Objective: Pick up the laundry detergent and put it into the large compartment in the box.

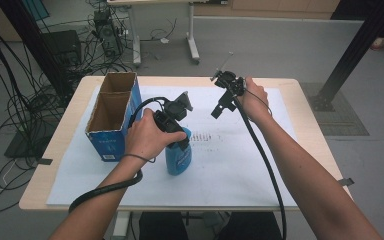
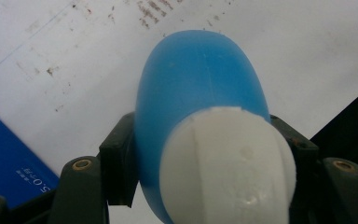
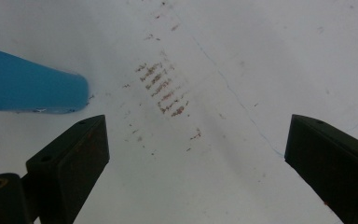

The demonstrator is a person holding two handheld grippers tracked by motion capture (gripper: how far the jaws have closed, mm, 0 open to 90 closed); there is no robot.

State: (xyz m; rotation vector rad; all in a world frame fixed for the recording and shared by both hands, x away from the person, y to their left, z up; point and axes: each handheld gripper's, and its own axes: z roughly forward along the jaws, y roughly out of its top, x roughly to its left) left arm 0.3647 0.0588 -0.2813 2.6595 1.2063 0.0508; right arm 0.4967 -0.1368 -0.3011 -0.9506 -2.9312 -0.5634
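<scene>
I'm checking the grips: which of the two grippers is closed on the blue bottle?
The left gripper: its jaws clamp the blue bottle near its white cap. The right gripper is open over bare paper.

Blue bottle (image 1: 178, 158), white cap (image 2: 228, 168), upright on white paper sheet (image 1: 230, 170).

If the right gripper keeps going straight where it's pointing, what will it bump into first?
Probably the white paper sheet, near the brown smudges. The open right gripper has nothing between its jaws, and the blue bottle lies off to one side, though depth is hard to judge.
</scene>
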